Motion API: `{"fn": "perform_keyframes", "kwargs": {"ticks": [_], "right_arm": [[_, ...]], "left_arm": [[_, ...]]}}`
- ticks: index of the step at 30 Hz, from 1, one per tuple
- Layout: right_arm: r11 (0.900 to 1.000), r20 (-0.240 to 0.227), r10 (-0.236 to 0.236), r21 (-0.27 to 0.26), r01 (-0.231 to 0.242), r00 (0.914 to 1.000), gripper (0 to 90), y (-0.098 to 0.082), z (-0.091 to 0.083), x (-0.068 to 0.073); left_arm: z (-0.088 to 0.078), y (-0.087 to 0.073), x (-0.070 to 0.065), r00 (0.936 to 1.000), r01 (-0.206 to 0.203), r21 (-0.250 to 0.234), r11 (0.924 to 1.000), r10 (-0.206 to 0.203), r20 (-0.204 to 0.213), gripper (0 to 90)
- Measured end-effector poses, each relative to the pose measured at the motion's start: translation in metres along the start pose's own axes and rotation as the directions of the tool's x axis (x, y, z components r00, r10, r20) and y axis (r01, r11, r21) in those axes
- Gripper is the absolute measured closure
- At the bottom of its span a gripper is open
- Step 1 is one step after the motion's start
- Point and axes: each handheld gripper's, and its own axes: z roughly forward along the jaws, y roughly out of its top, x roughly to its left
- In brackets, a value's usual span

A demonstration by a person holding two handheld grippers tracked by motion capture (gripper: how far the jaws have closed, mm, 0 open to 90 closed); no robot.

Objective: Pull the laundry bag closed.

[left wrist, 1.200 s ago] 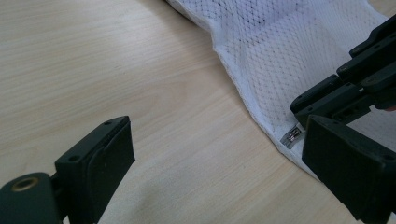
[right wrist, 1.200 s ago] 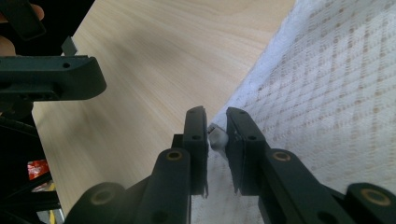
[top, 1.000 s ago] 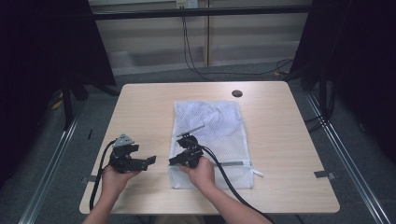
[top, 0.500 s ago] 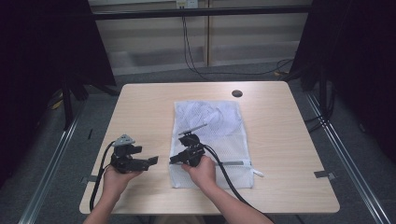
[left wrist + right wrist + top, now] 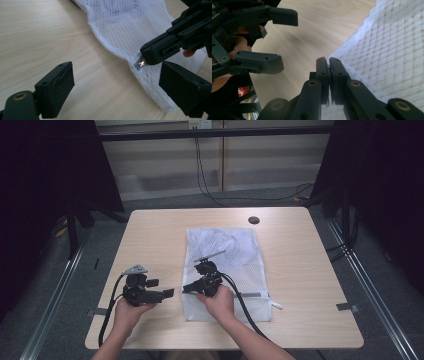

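Mesh bag (image 5: 227, 265) lies flat mid-counter (image 5: 300, 270): light, floppy, stretchy, so grip hardware, not cloth. Your right tool (image 5: 150, 56) is clamped on the zipper pull (image 5: 141, 62) at its edge; left tool (image 5: 167, 293) gapes empty beside.

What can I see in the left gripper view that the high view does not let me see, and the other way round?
Left gripper view alone: a small metal zipper pull pinched at the tip of the right gripper, on the edge of the white mesh bag.

High view alone: the whole bag, its zipper line along the near end, both hands, the trailing cables and a dark round hole in the table.

Both: bag, wooden table, the shut right gripper and the open left gripper.
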Motion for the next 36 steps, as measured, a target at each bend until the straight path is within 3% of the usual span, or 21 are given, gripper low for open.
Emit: {"fn": "perform_keyframes", "kwargs": {"ticks": [9, 14, 19, 28, 29, 36], "right_arm": [[1.0, -0.006, -0.001, -0.012, 0.001, 1.0, 86.6, 0.0, -0.006, 0.001], [1.0, -0.007, -0.003, -0.02, 0.003, 1.0, 86.6, 0.0, -0.01, 0.002], [1.0, -0.013, -0.005, -0.023, 0.005, 0.9999, 86.6, -0.001, -0.012, 0.001], [0.999, -0.015, 0.001, -0.036, -0.001, 0.9999, 86.6, 0.001, -0.016, 0.001], [0.999, -0.014, 0.0, -0.035, -0.001, 0.9999, 86.6, 0.001, -0.016, 0.001], [0.999, -0.014, -0.002, -0.033, 0.002, 0.9999, 86.6, 0.0, -0.015, 0.002]], "left_arm": [[0.01, 0.001, -0.006, 0.9978, 0.027, 0.029, 0.9992, -0.029, 0.06, 15.4], [0.015, 0.002, -0.008, 0.9931, 0.043, 0.056, 0.9975, -0.049, 0.107, 19.7], [0.02, 0.001, -0.009, 0.9887, 0.069, 0.072, 0.995, -0.078, 0.128, 22.7], [0.029, 0.001, -0.012, 0.9836, 0.052, 0.099, 0.9937, -0.068, 0.167, 33.8], [0.03, 0.0, -0.013, 0.9813, 0.064, 0.097, 0.9932, -0.081, 0.175, 34.9], [0.036, 0.0, -0.017, 0.9782, 0.052, 0.094, 0.9943, -0.069, 0.196, 39.5]]}}
